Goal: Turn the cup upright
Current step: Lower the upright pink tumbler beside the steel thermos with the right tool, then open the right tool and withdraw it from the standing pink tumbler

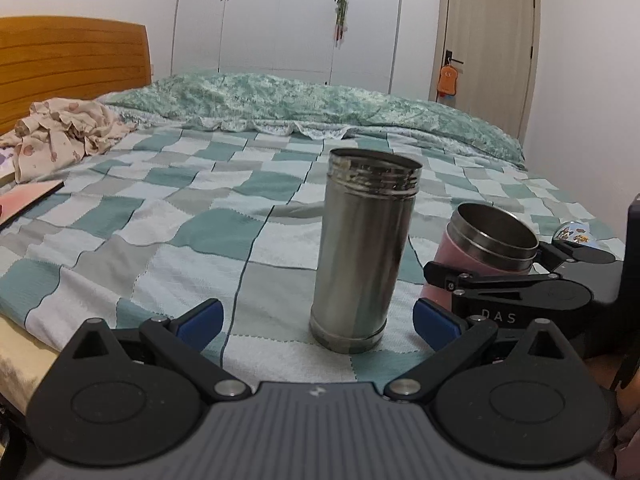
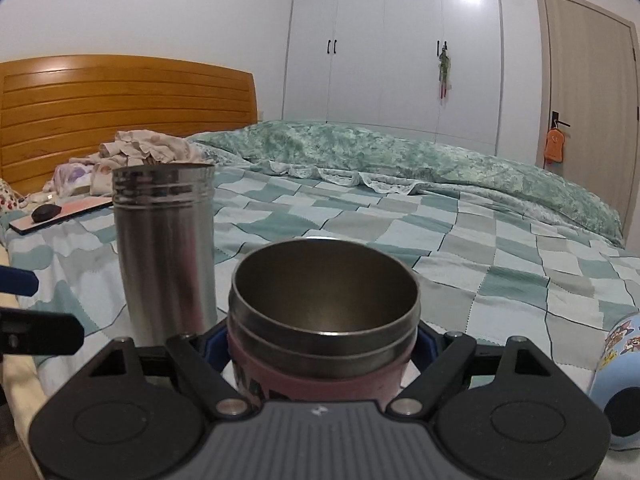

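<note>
A tall steel cup (image 1: 362, 252) stands upright on the checked bedspread, mouth up; it also shows in the right wrist view (image 2: 166, 252). My left gripper (image 1: 318, 322) is open, its blue fingertips (image 1: 200, 320) on either side of the cup's base and apart from it. A pink cup with a steel rim (image 2: 324, 312) stands mouth up, tilted slightly, between the fingers of my right gripper (image 2: 322, 344), which is shut on it. In the left wrist view the pink cup (image 1: 486, 248) and the right gripper (image 1: 516, 292) sit right of the steel cup.
A light blue cartoon-printed cup (image 2: 618, 376) lies on its side at the right. A green duvet (image 1: 320, 104) is bunched at the back. Crumpled clothes (image 1: 64, 132) and a flat pink board (image 2: 64, 214) lie at the left by the wooden headboard (image 2: 120, 112).
</note>
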`<state>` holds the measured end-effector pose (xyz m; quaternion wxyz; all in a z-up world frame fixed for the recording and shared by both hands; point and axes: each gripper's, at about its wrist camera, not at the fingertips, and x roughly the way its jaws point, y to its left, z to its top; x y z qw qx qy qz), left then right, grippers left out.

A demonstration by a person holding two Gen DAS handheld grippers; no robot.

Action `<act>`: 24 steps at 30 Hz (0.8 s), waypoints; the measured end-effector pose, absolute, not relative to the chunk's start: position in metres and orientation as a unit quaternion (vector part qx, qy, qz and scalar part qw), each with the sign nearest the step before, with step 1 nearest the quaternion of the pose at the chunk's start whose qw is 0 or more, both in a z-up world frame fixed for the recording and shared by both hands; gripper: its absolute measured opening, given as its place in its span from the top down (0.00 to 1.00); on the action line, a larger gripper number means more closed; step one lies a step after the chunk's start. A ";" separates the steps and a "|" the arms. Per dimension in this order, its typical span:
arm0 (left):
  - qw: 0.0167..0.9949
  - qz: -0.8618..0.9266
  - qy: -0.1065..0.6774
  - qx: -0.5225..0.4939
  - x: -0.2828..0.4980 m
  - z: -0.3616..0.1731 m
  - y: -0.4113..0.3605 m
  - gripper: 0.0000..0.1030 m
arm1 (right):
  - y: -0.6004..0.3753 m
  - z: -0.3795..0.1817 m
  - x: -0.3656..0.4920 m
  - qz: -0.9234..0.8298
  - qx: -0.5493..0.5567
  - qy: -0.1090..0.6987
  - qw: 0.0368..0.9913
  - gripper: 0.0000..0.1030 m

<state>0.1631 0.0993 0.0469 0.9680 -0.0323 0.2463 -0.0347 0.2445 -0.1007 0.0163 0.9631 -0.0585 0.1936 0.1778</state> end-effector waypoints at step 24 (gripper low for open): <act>0.993 -0.102 0.054 -0.034 0.036 0.050 0.026 0.00 | -0.236 0.052 0.019 0.088 -0.027 0.048 0.995 0.00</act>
